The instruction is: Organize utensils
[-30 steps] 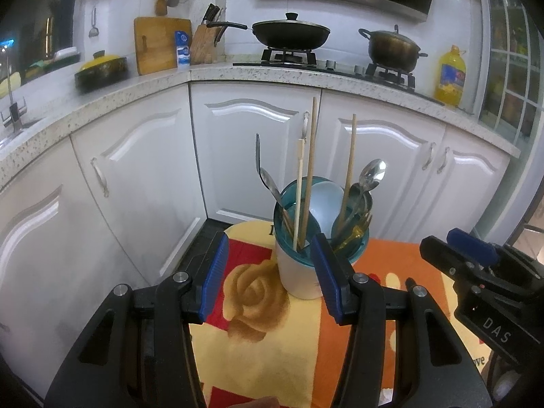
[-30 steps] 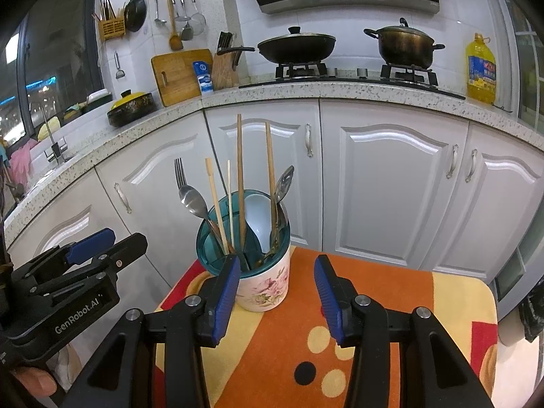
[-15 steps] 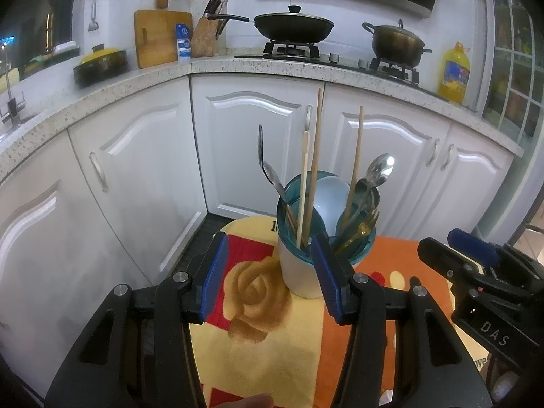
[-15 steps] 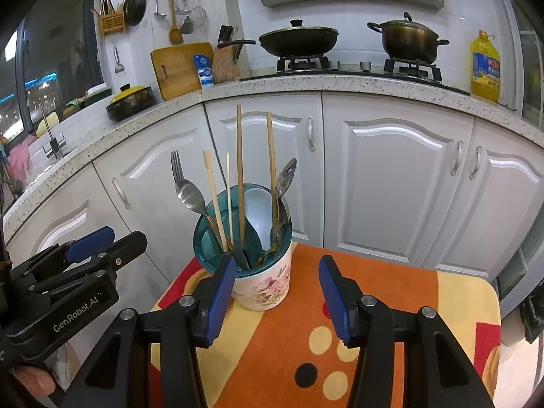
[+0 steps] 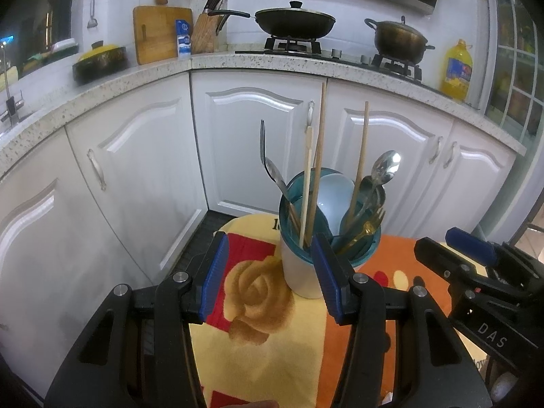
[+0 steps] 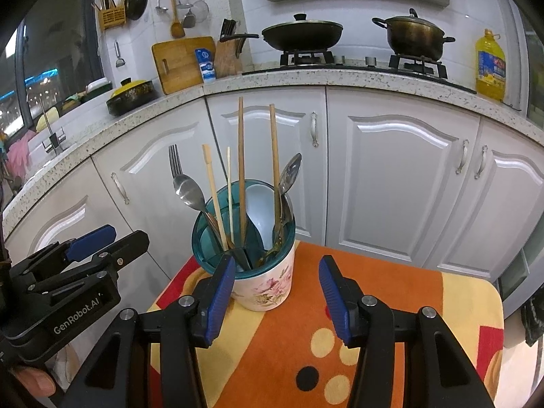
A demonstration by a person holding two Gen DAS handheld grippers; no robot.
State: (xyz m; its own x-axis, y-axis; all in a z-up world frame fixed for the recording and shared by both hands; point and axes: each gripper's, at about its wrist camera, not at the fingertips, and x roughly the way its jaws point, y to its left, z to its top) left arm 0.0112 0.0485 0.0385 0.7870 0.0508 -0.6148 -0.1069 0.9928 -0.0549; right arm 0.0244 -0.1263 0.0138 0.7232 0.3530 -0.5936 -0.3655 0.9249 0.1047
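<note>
Nearest to the camera, the left claw is spread, with nothing between its blue pads; its right pad stands in front of the utensil holder, and the view does not show if they touch. The right claw is also spread and holds nothing. Both hang over a small worktop covered with an orange and yellow cloth. The utensil holder, a white flowered cup with a teal insert, stands upright on this cloth near its far left corner. Inside it stand wooden chopsticks, a fork, metal spoons, a pale soup spoon and perhaps a golden fork. Behind are white kitchen cabinets and a stove with a lidded black wok.
</note>
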